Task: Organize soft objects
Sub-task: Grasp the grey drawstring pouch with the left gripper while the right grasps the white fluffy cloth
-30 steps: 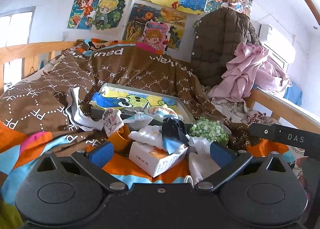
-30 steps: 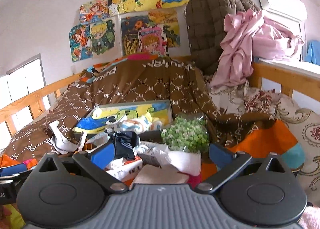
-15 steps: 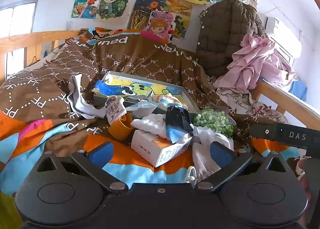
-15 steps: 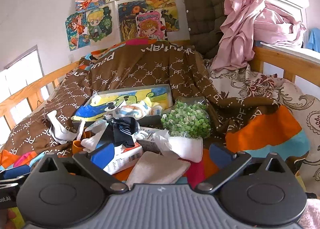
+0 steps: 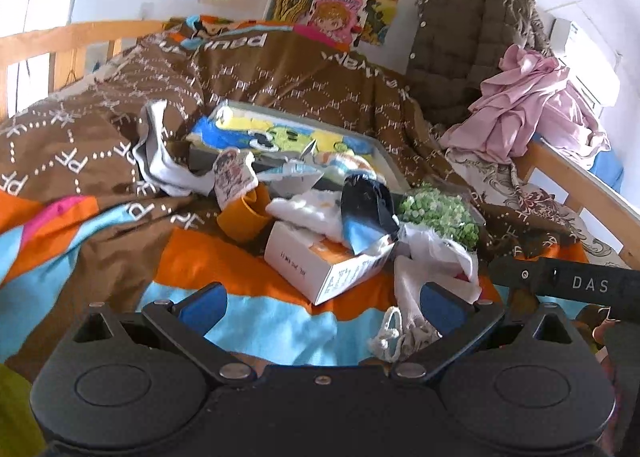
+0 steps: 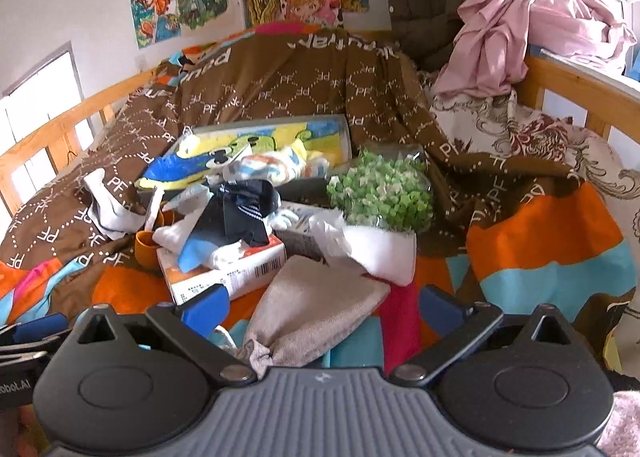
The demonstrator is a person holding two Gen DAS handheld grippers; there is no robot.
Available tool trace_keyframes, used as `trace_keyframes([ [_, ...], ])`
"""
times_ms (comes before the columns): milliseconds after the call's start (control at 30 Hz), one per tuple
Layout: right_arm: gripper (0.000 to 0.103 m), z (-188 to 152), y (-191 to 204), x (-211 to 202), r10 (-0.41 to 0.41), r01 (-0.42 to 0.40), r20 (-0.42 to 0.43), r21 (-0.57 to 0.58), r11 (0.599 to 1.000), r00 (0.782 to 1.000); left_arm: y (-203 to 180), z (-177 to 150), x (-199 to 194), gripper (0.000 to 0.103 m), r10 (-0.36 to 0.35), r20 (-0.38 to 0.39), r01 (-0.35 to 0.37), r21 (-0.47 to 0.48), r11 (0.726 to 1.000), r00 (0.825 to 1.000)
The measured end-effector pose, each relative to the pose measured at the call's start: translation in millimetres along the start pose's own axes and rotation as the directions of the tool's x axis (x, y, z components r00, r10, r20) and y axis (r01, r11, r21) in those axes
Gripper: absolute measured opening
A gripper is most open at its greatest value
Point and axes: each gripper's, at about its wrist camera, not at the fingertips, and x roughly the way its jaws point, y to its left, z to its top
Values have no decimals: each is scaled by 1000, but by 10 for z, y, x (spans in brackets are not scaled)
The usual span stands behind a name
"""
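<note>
A heap of soft things lies on the bed. A beige drawstring pouch (image 6: pixel 316 305) lies between the open fingers of my right gripper (image 6: pixel 320 307). A dark blue sock (image 6: pixel 248 213) and white socks (image 6: pixel 384 253) lie on a white box (image 6: pixel 240 277). My left gripper (image 5: pixel 320 307) is open and empty over the quilt, near the box (image 5: pixel 320 261), the sock (image 5: pixel 366 213) and white cloth (image 5: pixel 432 269). A grey tray (image 5: pixel 384 161) holds a cartoon towel (image 5: pixel 280 133).
An orange cup (image 5: pixel 244 213) and a bunch of green flowers (image 6: pixel 384 193) sit by the heap. A brown patterned quilt (image 5: pixel 280 69) covers the bed. A pink garment (image 6: pixel 520 17) hangs on the wooden rail (image 6: pixel 580 81) at right.
Both grippers have tilted down and pulled back toward the heap's near side; the beige pouch now lies between the right fingers. Both stay open.
</note>
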Motion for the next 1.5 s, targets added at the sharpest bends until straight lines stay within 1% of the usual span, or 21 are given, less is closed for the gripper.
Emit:
trace_keyframes([
  [200, 103, 22, -44, 88, 5, -4, -47, 20, 1000, 999, -10, -33, 126, 102, -18, -39, 18, 1, 1000, 999],
  [433, 103, 65, -173, 251, 45, -31, -136, 103, 994, 990, -53, -83, 250, 102, -32, -71, 34, 28, 999, 997],
  [567, 103, 87, -211, 308, 66, -46, -154, 131, 990, 986, -104, -126, 327, 102, -57, -89, 62, 60, 996, 994],
  [667, 103, 149, -278, 386, 87, -59, -167, 164, 985, 982, -153, -155, 377, 102, -103, -99, 111, 78, 991, 990],
  [767, 103, 229, -375, 507, 119, -81, -171, 210, 974, 978, -217, -189, 443, 102, -182, -112, 192, 84, 978, 977],
  [867, 103, 328, -447, 652, 117, -80, -176, 206, 975, 977, -299, -235, 549, 102, -252, -128, 266, 101, 959, 959],
  [933, 103, 381, -481, 758, 109, -74, -185, 187, 979, 977, -356, -249, 640, 102, -284, -135, 299, 107, 948, 949],
  [1033, 103, 455, -539, 946, 127, -94, -213, 162, 982, 969, -424, -252, 793, 102, -314, -140, 328, 93, 940, 939],
  [1133, 103, 523, -623, 1132, 133, -100, -237, 147, 984, 962, -485, -243, 959, 102, -311, -143, 325, 94, 941, 940],
  [1200, 103, 560, -690, 1254, 115, -85, -243, 129, 988, 963, -517, -249, 1043, 102, -304, -155, 321, 101, 942, 940],
  [1233, 103, 578, -726, 1316, 100, -69, -246, 130, 989, 964, -534, -256, 1081, 102, -299, -162, 317, 105, 942, 941],
  [1333, 102, 607, -799, 1465, 120, -78, -265, 164, 983, 957, -569, -287, 1174, 102, -293, -178, 315, 112, 943, 940],
  [1400, 100, 617, -817, 1515, 128, -81, -267, 181, 980, 955, -598, -299, 1236, 102, -297, -181, 320, 118, 940, 938],
  [1467, 94, 614, -810, 1558, 134, -86, -270, 180, 980, 953, -630, -301, 1307, 102, -297, -186, 322, 121, 939, 937],
  [1500, 92, 604, -796, 1583, 133, -86, -279, 175, 981, 951, -643, -301, 1341, 102, -297, -192, 323, 121, 939, 935],
])
